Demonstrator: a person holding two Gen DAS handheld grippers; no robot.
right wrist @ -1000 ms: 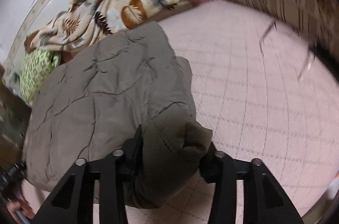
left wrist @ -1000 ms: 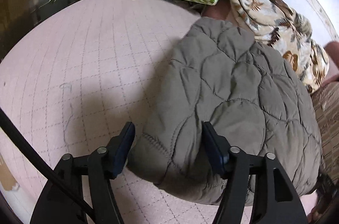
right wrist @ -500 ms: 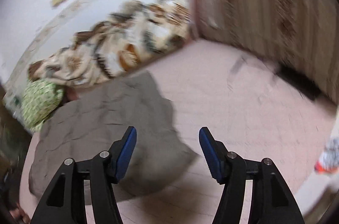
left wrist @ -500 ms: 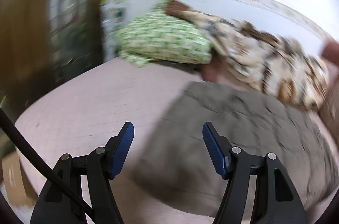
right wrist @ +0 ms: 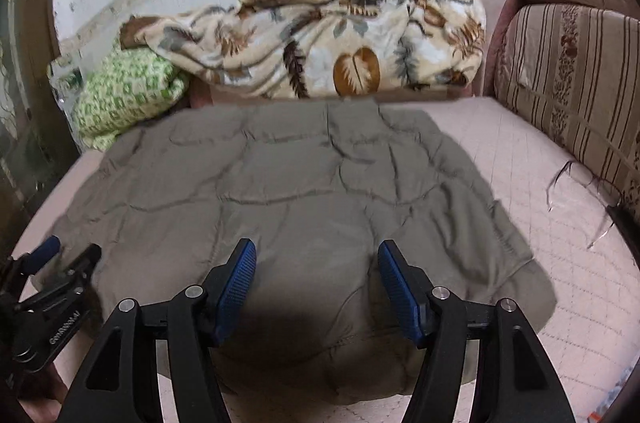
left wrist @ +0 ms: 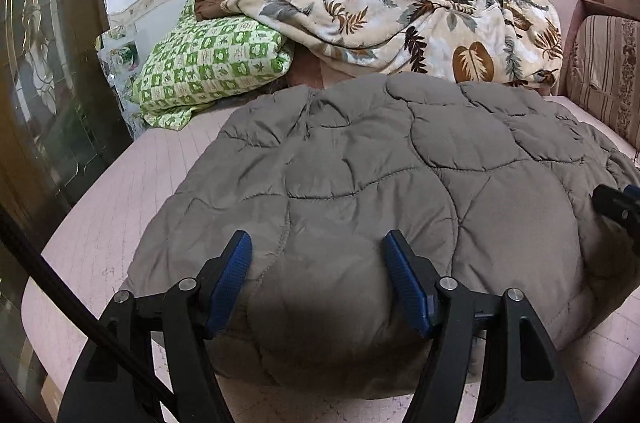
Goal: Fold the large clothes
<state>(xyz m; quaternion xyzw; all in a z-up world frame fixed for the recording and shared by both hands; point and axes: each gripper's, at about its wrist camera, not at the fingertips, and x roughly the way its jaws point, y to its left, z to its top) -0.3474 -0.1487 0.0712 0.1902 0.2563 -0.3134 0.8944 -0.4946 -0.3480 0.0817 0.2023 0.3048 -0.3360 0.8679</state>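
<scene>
Pink mattress [left wrist: 120, 183]; jacket [left wrist: 380, 163] beneath fingers [left wrist: 232, 275]

The pink quilted mattress [right wrist: 516, 159] lies bare to the right of the folded grey quilted jacket [right wrist: 280, 183], up to the striped sofa cushion [right wrist: 576, 71]. A narrower bare strip runs on the left [left wrist: 132, 191]. At the back, the leaf-print blanket [left wrist: 420, 23] and green checked pillow [left wrist: 208, 63] block the way.

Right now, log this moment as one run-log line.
stage: fold laid | quilted grey jacket: folded on pink bed | left gripper: opening, nothing clamped | right gripper: open, empty
</scene>
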